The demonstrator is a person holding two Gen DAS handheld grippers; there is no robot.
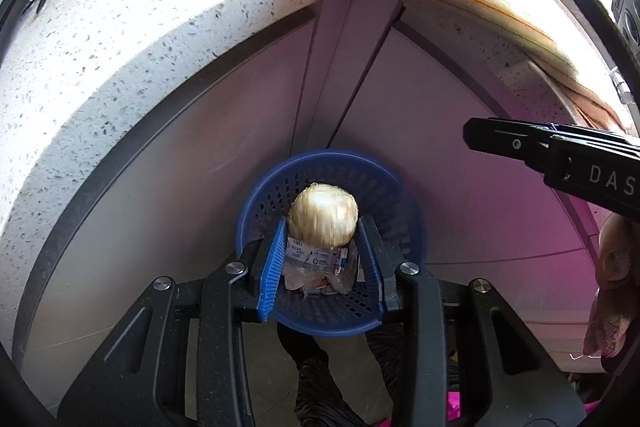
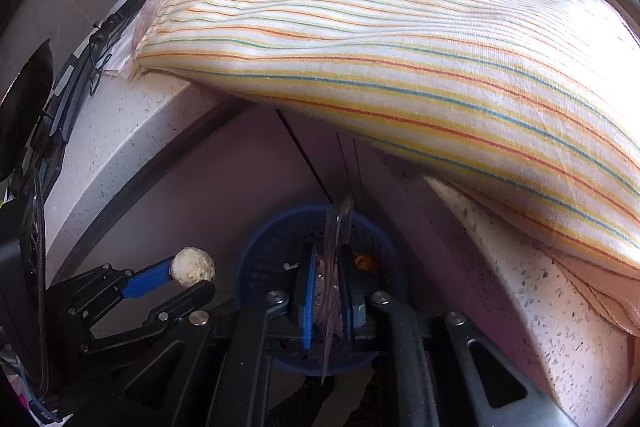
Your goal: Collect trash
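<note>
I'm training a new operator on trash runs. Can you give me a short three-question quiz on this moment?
1. True or false: the left tongs hold a pale ball.
2. What do the right tongs grip? A) a can B) a clear wrapper C) a spoon
3. Fill in: both tongs hang over the blue ____.

Key
1. True; the ball sits between the fingers, above the basket.
2. B; the wrapper stands on edge between shut fingers.
3. basket; a crushed bottle already lies in it.
</note>
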